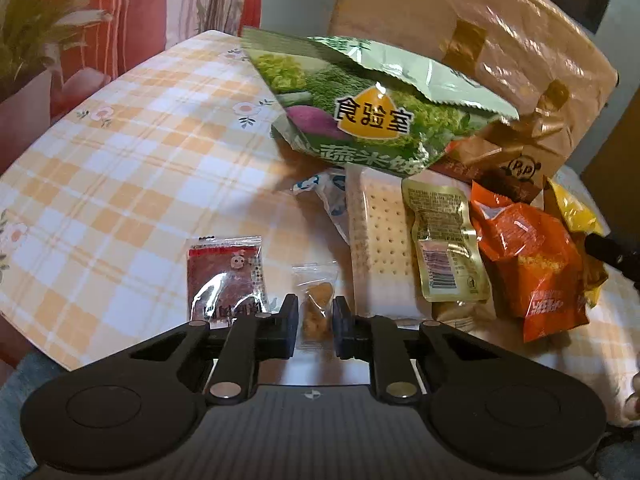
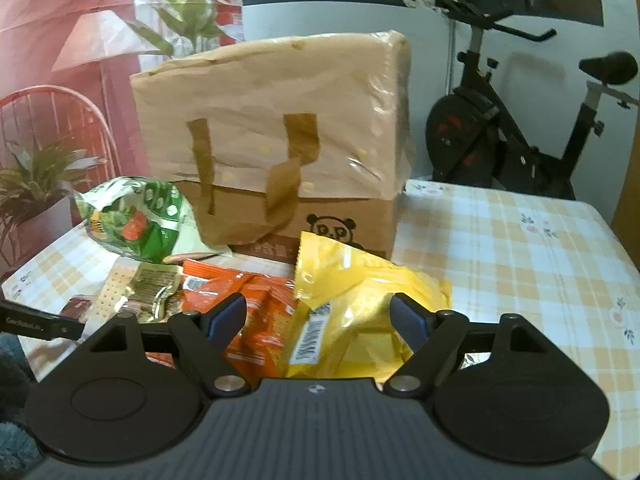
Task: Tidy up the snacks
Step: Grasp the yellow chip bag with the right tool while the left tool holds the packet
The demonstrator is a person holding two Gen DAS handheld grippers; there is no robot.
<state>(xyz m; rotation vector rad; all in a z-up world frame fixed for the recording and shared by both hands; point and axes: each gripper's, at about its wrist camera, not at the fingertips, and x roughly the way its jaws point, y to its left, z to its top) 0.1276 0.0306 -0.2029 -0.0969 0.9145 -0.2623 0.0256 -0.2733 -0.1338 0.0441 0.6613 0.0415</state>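
Observation:
A pile of snacks lies on the checked tablecloth (image 1: 120, 184) before a brown paper bag (image 2: 272, 136). My left gripper (image 1: 315, 320) sits low with its jaws narrowly apart around a small clear packet of golden snack (image 1: 316, 300); I cannot tell whether they press it. Beside it lie a red packet (image 1: 226, 276), a cracker pack (image 1: 380, 240), a gold pouch (image 1: 444, 240), an orange bag (image 1: 532, 264) and a big green bag (image 1: 360, 108). My right gripper (image 2: 318, 316) is open, its jaws either side of a yellow bag (image 2: 360, 304) next to the orange bag (image 2: 256, 312).
The paper bag (image 1: 500, 48) stands at the table's back. An exercise bike (image 2: 520, 120) stands behind the table on the right. Potted plants (image 2: 36, 184) and a red chair (image 2: 52, 120) are on the left. Bare tablecloth (image 2: 520, 264) lies to the right.

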